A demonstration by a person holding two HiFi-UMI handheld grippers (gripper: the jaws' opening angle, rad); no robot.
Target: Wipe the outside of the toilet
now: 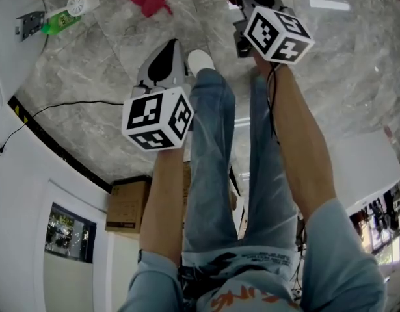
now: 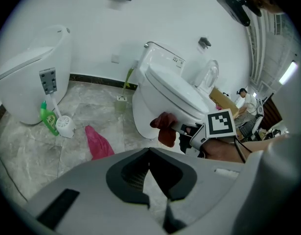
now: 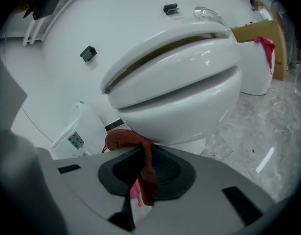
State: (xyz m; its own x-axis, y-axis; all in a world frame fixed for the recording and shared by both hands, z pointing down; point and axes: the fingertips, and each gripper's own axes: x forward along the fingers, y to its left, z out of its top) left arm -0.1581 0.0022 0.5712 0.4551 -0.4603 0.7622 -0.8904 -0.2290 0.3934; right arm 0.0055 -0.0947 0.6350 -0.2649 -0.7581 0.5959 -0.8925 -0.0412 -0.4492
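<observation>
Marble floor (image 1: 121, 38), white walls. Red cloth (image 3: 122, 139) clamped in right gripper (image 3: 143, 152) at toilet (image 3: 179, 82); left gripper (image 2: 149, 151) closed, empty. Toilet barely caught in head view.

Nothing's really legible here: the label on the green bottle (image 2: 48, 120) left of the toilet (image 2: 162, 89) is too tiny, and the cardboard box (image 1: 128, 207) print is just blur.

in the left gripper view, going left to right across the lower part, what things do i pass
green bottle → white brush holder → pink cloth → dark red cloth → cardboard box
</observation>
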